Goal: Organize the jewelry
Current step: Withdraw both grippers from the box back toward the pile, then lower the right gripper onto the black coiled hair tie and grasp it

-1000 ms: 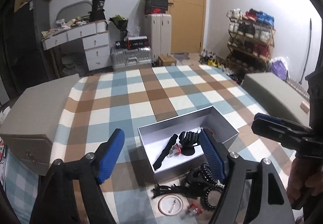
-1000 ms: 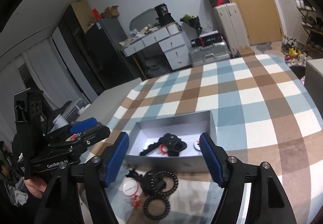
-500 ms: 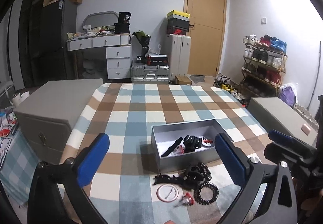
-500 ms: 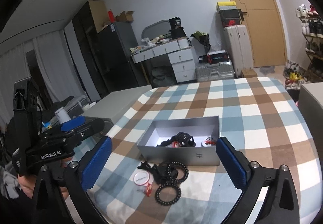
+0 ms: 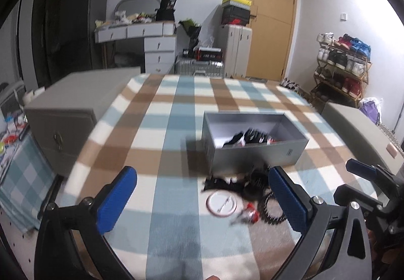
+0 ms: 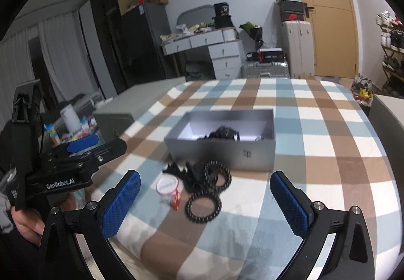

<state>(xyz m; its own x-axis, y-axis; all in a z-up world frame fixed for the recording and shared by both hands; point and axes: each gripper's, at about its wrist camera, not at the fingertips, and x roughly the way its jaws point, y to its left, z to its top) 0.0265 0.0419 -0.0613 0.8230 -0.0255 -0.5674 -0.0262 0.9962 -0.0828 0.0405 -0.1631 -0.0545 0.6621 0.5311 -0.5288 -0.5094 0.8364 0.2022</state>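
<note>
The box [image 6: 222, 151], grey and open-topped, sits on the checked cloth [image 6: 315, 143] that covers the desk, with a dark tangle of pieces [image 6: 223, 133] lying on its white floor. Just in front of its near wall lies a loose pile: two black beaded rings [image 6: 203, 205], one nearer the box and one nearer the camera, a black clip [image 6: 176, 170] beside them, a round white disc [image 6: 167, 185] and a small red piece [image 6: 176, 200] touching the disc's edge. In the left view the same pile is blurred, so the disc [image 5: 222, 203] and red piece [image 5: 252, 215] are clear but the black items may overlap.

The right tool [image 6: 205, 206] hangs above the pile with its blue pads wide apart, having just been opening; nothing is between them. The left tool [image 5: 202, 201] is likewise spread wide after opening, gripping nothing. A hand [image 6: 27, 224] holds the left tool at the left edge of the right view.
</note>
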